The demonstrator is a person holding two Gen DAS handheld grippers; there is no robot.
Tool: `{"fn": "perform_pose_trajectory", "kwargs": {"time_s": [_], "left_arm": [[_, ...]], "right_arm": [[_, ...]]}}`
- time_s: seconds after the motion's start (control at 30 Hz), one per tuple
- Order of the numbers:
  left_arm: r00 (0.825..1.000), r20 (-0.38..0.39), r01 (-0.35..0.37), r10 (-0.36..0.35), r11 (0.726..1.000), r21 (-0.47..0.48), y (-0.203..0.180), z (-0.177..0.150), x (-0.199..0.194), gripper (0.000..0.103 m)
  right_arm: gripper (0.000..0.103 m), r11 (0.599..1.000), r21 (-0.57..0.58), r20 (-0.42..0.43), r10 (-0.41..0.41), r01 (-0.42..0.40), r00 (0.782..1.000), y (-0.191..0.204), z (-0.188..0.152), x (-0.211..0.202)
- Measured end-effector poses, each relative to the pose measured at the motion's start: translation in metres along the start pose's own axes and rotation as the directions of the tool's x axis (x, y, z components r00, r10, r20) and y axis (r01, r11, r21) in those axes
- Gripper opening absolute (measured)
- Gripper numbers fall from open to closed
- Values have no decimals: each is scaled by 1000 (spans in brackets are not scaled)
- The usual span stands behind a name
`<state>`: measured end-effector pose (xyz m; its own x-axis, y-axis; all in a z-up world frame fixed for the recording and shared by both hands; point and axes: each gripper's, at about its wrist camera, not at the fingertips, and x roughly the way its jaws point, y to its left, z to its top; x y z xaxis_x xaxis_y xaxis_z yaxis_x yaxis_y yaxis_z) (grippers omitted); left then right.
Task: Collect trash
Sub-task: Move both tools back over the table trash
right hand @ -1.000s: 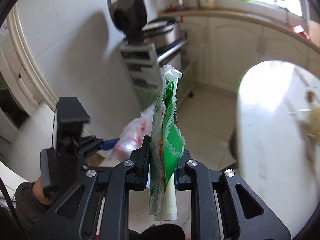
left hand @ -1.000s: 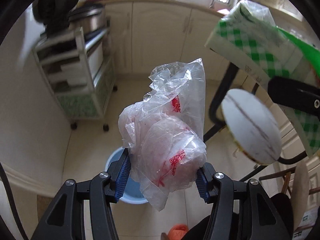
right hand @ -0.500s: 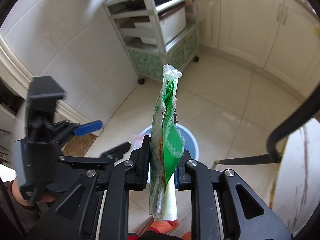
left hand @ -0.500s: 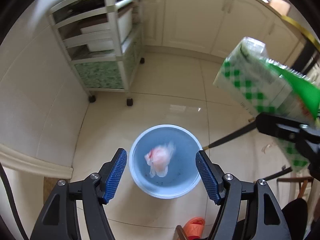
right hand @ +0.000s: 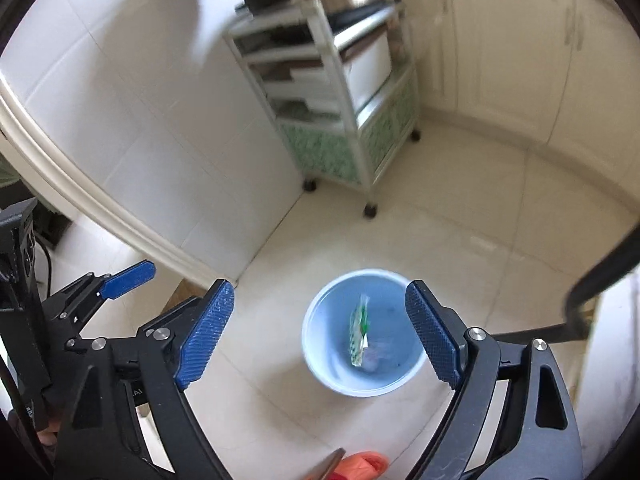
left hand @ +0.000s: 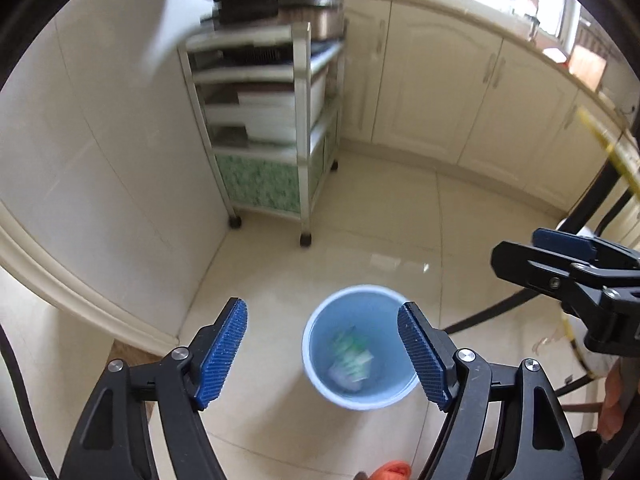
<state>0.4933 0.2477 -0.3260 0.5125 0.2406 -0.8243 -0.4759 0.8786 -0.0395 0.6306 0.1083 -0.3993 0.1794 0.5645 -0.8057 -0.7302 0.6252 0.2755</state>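
A light blue bin (left hand: 372,308) stands on the tiled floor below both grippers. My left gripper (left hand: 324,354) hangs above it, jaws opening, nothing between the blue pads. In the bin lie a green-checked wrapper (left hand: 352,356) and a blurred clear plastic bag (right hand: 376,354). My right gripper (right hand: 320,336) is also over the bin (right hand: 392,300), jaws opening and empty; the green wrapper (right hand: 360,326) is inside the bin's mouth beneath it. Each gripper shows in the other's view: the right gripper (left hand: 560,268) at the right edge, the left gripper (right hand: 124,280) at the lower left.
A wheeled shelf cart (left hand: 276,140) stands against the white tiled wall behind the bin. Cream cabinets (left hand: 460,92) run along the back. A black furniture leg (left hand: 500,308) slants at the right. An orange slipper (left hand: 392,470) lies near the bottom edge.
The left gripper let go of the clear plastic bag, which dropped into the bin. The right gripper then opened and the green wrapper fell from it into the bin.
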Motion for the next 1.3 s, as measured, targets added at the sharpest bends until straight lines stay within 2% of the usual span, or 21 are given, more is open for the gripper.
{"fn": "perform_pose_trajectory", "kwargs": {"time_s": [0.1, 0.17, 0.23, 0.37, 0.43, 0.47, 0.53, 0.57, 0.63, 0.73, 0.77, 0.83, 0.9, 1.1, 1.2, 1.27, 1.3], "left_arm": [[996, 80, 31, -33, 999, 20, -18, 4, -37, 80], [988, 142, 49, -55, 998, 48, -35, 4, -71, 85], [977, 187, 86, -101, 992, 87, -54, 6, -93, 90], [944, 261, 158, -203, 970, 182, -109, 8, -133, 98], [931, 271, 185, -246, 955, 232, -134, 7, -143, 99], [924, 269, 202, -273, 943, 263, -151, 5, -148, 99], [911, 265, 229, -315, 923, 309, -182, 2, -153, 102], [907, 259, 244, -332, 916, 319, -193, 0, -158, 102], [896, 225, 293, -383, 890, 349, -218, 5, -154, 102], [890, 177, 321, -419, 855, 407, -257, 12, -139, 102], [896, 163, 313, -413, 848, 428, -271, 9, -139, 102], [899, 147, 305, -412, 832, 464, -295, 8, -132, 102], [904, 119, 310, -411, 822, 478, -313, 11, -126, 102], [924, 81, 295, -374, 830, 473, -349, 32, -94, 102], [933, 86, 268, -350, 833, 485, -362, 46, -85, 95], [934, 75, 268, -349, 824, 498, -367, 51, -75, 79], [931, 69, 276, -358, 818, 504, -373, 57, -66, 79]], "right_arm": [[88, 995, -21, 83, -94, 96, 992, 13, 3, -45], [90, 988, -20, 150, -146, 151, 978, 15, 4, -84], [95, 982, -10, 233, -184, 191, 955, 13, 1, -129], [97, 966, 49, 345, -256, 255, 903, -7, -12, -212], [98, 953, 89, 377, -300, 288, 876, -23, -19, -245], [99, 943, 118, 396, -332, 311, 856, -36, -27, -266], [101, 926, 155, 407, -378, 345, 832, -56, -35, -294], [101, 908, 186, 412, -420, 376, 809, -72, -44, -310], [101, 877, 230, 394, -480, 421, 784, -98, -55, -329], [101, 831, 301, 357, -553, 468, 753, -139, -75, -354], [101, 815, 314, 342, -576, 487, 743, -154, -81, -361], [101, 797, 327, 321, -599, 507, 734, -177, -88, -369], [101, 797, 317, 307, -599, 514, 739, -199, -95, -376], [101, 798, 227, 252, -602, 558, 758, -247, -102, -375], [101, 789, 178, 233, -614, 588, 754, -268, -96, -365], [100, 792, 147, 227, -610, 592, 759, -276, -90, -357], [100, 795, 136, 232, -606, 591, 761, -279, -86, -354]]}}
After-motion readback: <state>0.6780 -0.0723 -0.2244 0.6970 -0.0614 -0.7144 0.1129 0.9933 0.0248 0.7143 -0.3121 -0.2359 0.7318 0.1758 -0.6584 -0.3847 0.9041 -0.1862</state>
